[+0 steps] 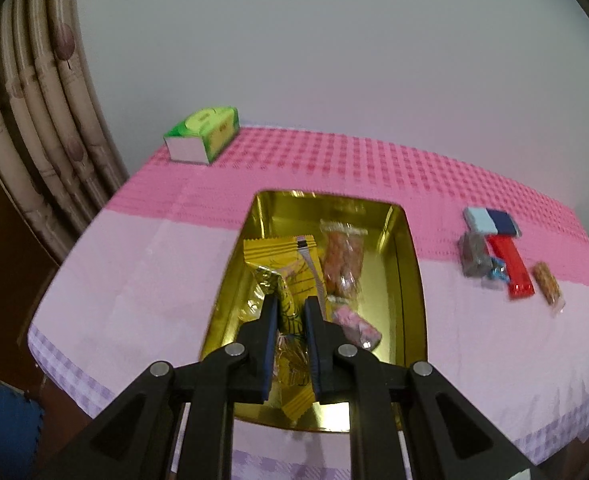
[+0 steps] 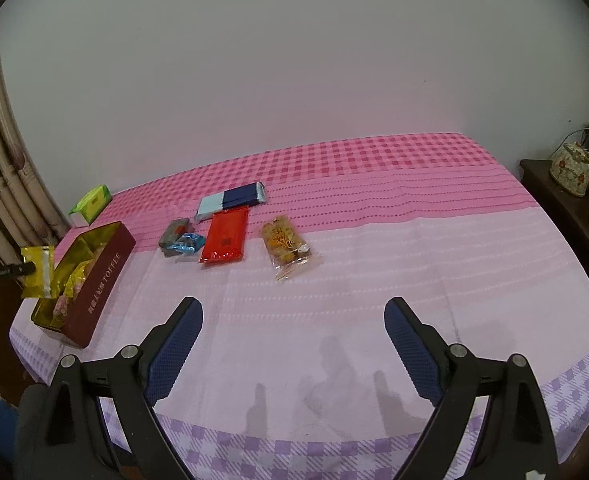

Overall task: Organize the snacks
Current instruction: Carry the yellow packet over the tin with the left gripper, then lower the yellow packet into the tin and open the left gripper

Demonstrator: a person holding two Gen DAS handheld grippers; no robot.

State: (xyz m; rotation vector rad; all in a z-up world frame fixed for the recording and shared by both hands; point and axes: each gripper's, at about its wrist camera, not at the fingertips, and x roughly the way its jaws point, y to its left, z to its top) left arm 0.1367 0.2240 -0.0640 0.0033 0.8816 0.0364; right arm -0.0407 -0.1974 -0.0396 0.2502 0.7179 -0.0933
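The left tongs (image 1: pixel 289 312) were clamped on a yellow foil snack packet (image 1: pixel 290 276), held above the gold-lined red toffee tin (image 1: pixel 412 280) for dropping in; the right tongs (image 2: pixel 293 312) hovered apart over the worktop (image 2: pixel 414 280).

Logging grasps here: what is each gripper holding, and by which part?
Left gripper pinches the yellow snack packet near its middle, above the toffee tin. Right gripper is open, holding nothing.

I can read only "TOFFEE", in pale letters along the dark red side of the tin (image 2: pixel 98 280); the characters before it are too small.
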